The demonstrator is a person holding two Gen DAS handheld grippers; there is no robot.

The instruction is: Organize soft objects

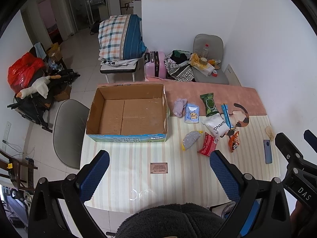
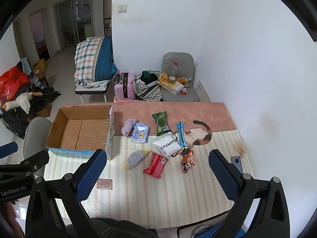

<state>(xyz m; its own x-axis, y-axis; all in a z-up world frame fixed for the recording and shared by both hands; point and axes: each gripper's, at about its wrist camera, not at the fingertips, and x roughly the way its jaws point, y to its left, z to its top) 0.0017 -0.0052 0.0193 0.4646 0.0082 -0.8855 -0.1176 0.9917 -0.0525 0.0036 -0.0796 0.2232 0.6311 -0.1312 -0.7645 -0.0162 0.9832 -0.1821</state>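
An empty cardboard box [image 1: 126,111] [image 2: 79,130] stands at the table's left. Right of it lie soft packets: a purple plush [image 1: 179,107] [image 2: 127,128], a blue tissue pack [image 1: 191,114] [image 2: 141,133], a green packet [image 1: 209,104] [image 2: 161,124], a white bag [image 1: 216,126] [image 2: 168,145], a thin blue packet [image 1: 226,115], a silver pouch [image 1: 191,139] [image 2: 135,158], a red packet [image 1: 208,144] [image 2: 156,164] and an orange packet [image 1: 234,141] [image 2: 187,161]. My left gripper [image 1: 159,158] and right gripper [image 2: 157,156] are open and empty, held above the near table.
A phone [image 1: 267,151] [image 2: 236,162] lies at the table's right. A small plaque [image 1: 158,168] sits near the front. A pink runner [image 2: 168,115] and cat-shaped mat [image 2: 200,136] cover the far side. A grey chair [image 1: 67,130] stands left; a wall is right.
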